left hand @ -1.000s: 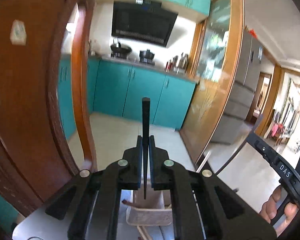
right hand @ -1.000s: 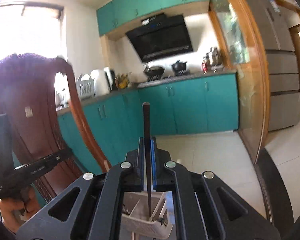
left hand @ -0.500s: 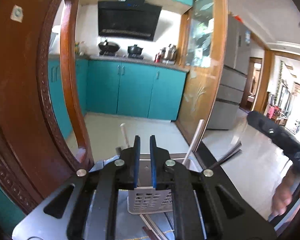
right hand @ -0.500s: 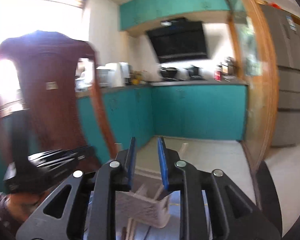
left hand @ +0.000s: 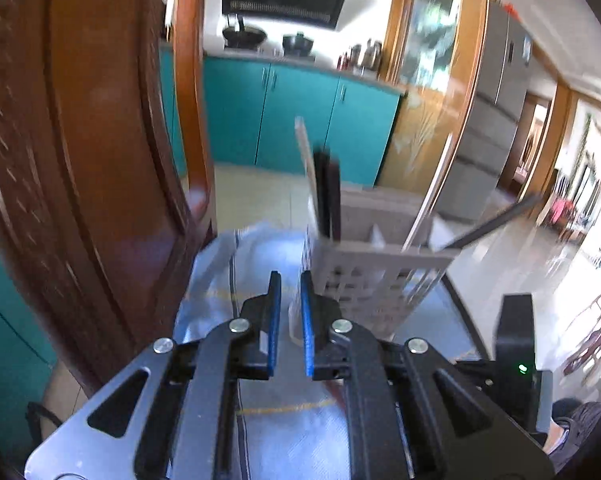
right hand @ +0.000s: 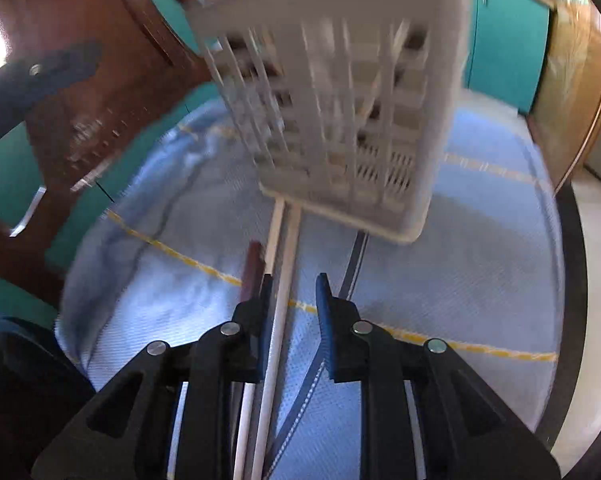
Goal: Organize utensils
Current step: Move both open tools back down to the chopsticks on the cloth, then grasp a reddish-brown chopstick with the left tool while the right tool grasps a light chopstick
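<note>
Your right gripper [right hand: 290,308] is spread with nothing pinched, and a white chopstick [right hand: 274,336] runs lengthwise between the jaws, closer to the left one. This looks like the pickup of the next utensil from the cloth. Centre the gap over that one white stick before you squeeze: a second white stick [right hand: 274,224] and a dark brown stick [right hand: 252,270] lie just beside it on the left, and a jaw landing on them would likely drag two up at once or roll the pair away. Come down until both pads straddle the stick, then close slowly, since a thin round stick on a soft cloth may well slip out sideways.

Your left gripper [left hand: 288,320] has its jaws opening by a narrow gap, with nothing between them; it hangs over the cloth just short of the basket [left hand: 380,276]. Keep it off the basket wall, which looks light enough to tip if nudged.

The basket is a pale grey plastic grid, upright on the blue cloth [right hand: 480,240] toward the far edge of the surface. It already holds several utensils: dark sticks [left hand: 326,196] upright at its left end, a pale one [left hand: 428,196] leaning right and a dark one [left hand: 496,222] slanting far over the right rim. The loose sticks lie on the cloth in front of the basket, their far ends touching or under its base.
</note>
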The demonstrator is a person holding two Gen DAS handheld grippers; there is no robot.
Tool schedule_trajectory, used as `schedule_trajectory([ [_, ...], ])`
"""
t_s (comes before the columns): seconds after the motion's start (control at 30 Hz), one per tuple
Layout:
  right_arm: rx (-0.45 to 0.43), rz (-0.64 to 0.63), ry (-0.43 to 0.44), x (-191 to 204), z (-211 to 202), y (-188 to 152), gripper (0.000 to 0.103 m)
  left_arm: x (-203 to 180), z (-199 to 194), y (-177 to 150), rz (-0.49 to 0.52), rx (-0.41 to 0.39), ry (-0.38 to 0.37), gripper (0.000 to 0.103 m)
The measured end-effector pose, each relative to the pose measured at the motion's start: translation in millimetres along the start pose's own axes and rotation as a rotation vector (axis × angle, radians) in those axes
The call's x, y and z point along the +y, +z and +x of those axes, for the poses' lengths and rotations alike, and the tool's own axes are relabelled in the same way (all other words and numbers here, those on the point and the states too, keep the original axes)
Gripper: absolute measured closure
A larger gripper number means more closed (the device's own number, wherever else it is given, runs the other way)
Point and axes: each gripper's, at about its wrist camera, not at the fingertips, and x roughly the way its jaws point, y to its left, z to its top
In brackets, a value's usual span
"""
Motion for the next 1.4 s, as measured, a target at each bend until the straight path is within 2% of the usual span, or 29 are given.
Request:
schedule_trajectory([
  [0.17,0.044,-0.009,-0.038,8,15,-1,0.083,-4,27,-16,0.014,0.12,0.033,0.086],
  [0.27,0.081,-0.005,-0.074,9,15,-3,0.096,-5,40,-28,0.02,0.198,0.033,0.085],
  [0.3,0.097,0.015,-0.077,5,12,-4,0.097,-6,43,-30,0.022,0.216,0.029,0.084],
  [0.4,0.131,0.07,-0.068,-12,6,-8,0.097,-11,55,-45,0.025,0.288,-0.006,0.079],
  [0.53,0.129,0.147,-0.046,-33,1,-12,0.097,-30,68,-70,0.052,0.39,-0.068,0.074],
  [0.7,0.121,0.148,-0.064,-39,-3,-12,0.096,-55,79,-96,0.099,0.478,-0.109,0.064],
  [0.77,0.12,0.14,-0.071,-36,-4,-14,0.096,-62,80,-101,0.135,0.476,-0.094,0.066],
  [0.8,0.12,0.138,-0.072,-36,-2,-15,0.096,-64,79,-102,0.151,0.475,-0.098,0.071],
  [0.83,0.12,0.139,-0.072,-36,-2,-15,0.096,-65,77,-102,0.155,0.476,-0.119,0.082],
  [1.13,0.121,0.141,-0.07,-37,-4,-14,0.096,-47,75,-91,0.198,0.471,-0.087,0.089],
  [1.4,0.12,0.138,-0.073,-37,-4,-15,0.095,-16,67,-73,0.137,0.426,-0.027,0.089],
])
